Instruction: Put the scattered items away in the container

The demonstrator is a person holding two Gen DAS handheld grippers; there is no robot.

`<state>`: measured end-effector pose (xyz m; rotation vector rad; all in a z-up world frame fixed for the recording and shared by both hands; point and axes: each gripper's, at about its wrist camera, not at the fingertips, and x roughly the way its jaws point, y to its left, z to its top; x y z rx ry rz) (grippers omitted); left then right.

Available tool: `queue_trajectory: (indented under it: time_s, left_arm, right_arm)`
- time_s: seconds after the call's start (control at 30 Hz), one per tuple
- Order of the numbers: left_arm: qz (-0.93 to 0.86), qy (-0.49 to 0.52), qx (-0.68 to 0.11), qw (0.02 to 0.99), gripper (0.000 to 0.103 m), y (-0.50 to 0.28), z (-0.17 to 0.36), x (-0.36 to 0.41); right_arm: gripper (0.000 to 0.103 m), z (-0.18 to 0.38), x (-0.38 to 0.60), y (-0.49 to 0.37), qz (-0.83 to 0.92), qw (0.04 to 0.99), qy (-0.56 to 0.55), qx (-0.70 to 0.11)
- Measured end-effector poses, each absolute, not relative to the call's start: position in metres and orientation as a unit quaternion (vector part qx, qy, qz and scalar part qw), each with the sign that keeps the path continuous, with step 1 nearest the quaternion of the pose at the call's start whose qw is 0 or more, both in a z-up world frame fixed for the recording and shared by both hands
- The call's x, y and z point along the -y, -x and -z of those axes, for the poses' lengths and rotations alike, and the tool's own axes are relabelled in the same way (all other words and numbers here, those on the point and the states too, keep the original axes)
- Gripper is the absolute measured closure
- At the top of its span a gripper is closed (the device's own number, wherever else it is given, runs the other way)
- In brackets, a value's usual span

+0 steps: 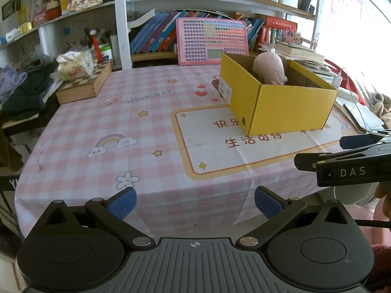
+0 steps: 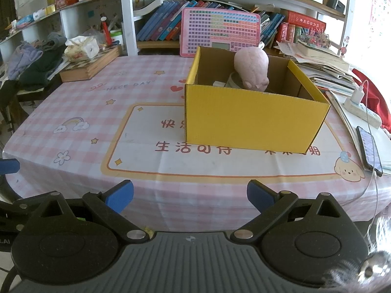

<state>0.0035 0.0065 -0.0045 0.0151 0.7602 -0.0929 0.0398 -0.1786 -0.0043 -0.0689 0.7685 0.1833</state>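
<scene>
Left gripper (image 1: pixel 194 202) and right gripper (image 2: pixel 190 196), both spread wide and holding nothing, hover at the near edge of the table (image 2: pixel 146 97). Yellow box (image 2: pixel 251 119) stands on the pink checked cloth, right of centre. Pink plush (image 2: pixel 253 69) sits inside it, rising above the rim, with smaller items half hidden beside it.

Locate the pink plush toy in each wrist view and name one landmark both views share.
Left wrist: the pink plush toy sits upper right of centre, poking above the rim of the yellow box.
Right wrist: the pink plush toy is just right of centre in the upper half, inside the same yellow box.
Shared landmark: the pink keyboard board leaning against the books behind the box.
</scene>
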Motion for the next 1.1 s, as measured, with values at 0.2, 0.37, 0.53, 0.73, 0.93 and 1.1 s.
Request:
queue_trajectory:
  time_s: [0.2,0.37,0.53,0.73,0.93,1.1]
  left_arm:
    - [0.045,-0.008,-0.371,0.928,0.000,-0.0033,0.0042,-0.0062]
    - [0.045,-0.008,-0.370,0.928,0.000,-0.0026,0.0041,-0.0060]
    - [0.045,-0.009,-0.370,0.928,0.000,-0.0027,0.0043,-0.0060]
    - [0.047,-0.009,-0.369,0.928,0.000,-0.0004,0.0028,-0.0045]
    - [0.048,-0.009,-0.369,0.928,0.000,0.0004,0.0024,-0.0037]
    - [0.052,-0.008,-0.367,0.929,0.000,0.0037,0.0025,-0.0029]
  right_arm:
    - [0.003,0.0042,0.1789,-0.0398,-0.090,0.922,0.034,-0.374]
    - [0.003,0.0042,0.1785,-0.0396,-0.089,0.922,0.034,-0.374]
    - [0.003,0.0043,0.1778,-0.0392,-0.090,0.922,0.034,-0.375]
    - [0.003,0.0065,0.1749,-0.0355,-0.093,0.922,0.035,-0.375]
    - [0.003,0.0066,0.1747,-0.0348,-0.094,0.921,0.035,-0.376]
    - [0.003,0.0070,0.1755,-0.0345,-0.095,0.921,0.035,-0.377]
